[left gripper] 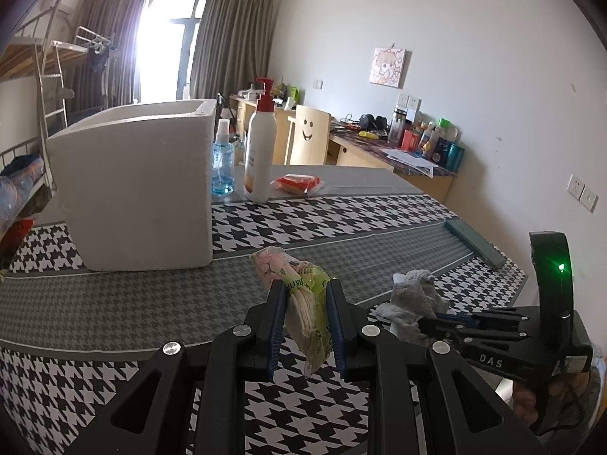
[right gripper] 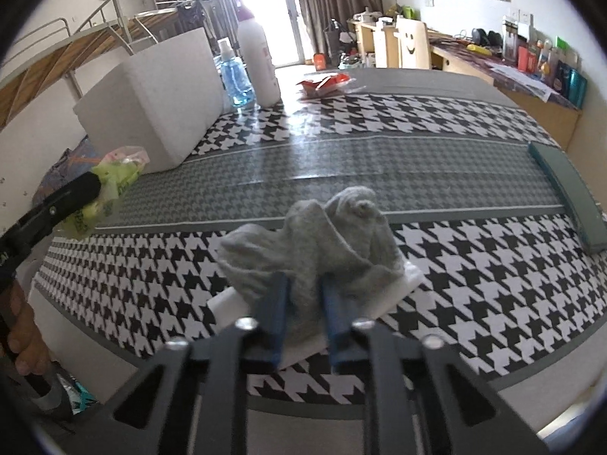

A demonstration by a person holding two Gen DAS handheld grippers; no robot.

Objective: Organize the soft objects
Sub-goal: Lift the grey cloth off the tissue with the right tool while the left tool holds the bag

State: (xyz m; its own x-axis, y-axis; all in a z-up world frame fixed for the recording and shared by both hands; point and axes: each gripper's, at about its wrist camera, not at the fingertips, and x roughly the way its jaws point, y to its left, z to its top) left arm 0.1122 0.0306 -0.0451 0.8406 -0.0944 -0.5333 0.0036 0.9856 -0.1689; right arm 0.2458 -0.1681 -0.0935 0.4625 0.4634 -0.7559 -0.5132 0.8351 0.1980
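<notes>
My left gripper (left gripper: 305, 292) is shut on a soft plastic packet (left gripper: 303, 303) with green print and a pale filling, held above the table; the same packet (right gripper: 110, 182) shows at the left of the right wrist view. My right gripper (right gripper: 303, 284) is shut on a crumpled grey cloth (right gripper: 341, 235) that lies on a white pad (right gripper: 402, 284) on the houndstooth table cover (right gripper: 474, 284). In the left wrist view the grey cloth (left gripper: 413, 292) sits low at the right, with the right gripper (left gripper: 428, 322) pinching it from the right.
A white foam box (left gripper: 136, 182) stands at the back left of the table. Beside it are a blue spray bottle (left gripper: 222, 159) and a white pump bottle (left gripper: 261, 148). A red packet (left gripper: 297, 182) lies behind. A dark green flat case (left gripper: 474, 240) rests at the right edge.
</notes>
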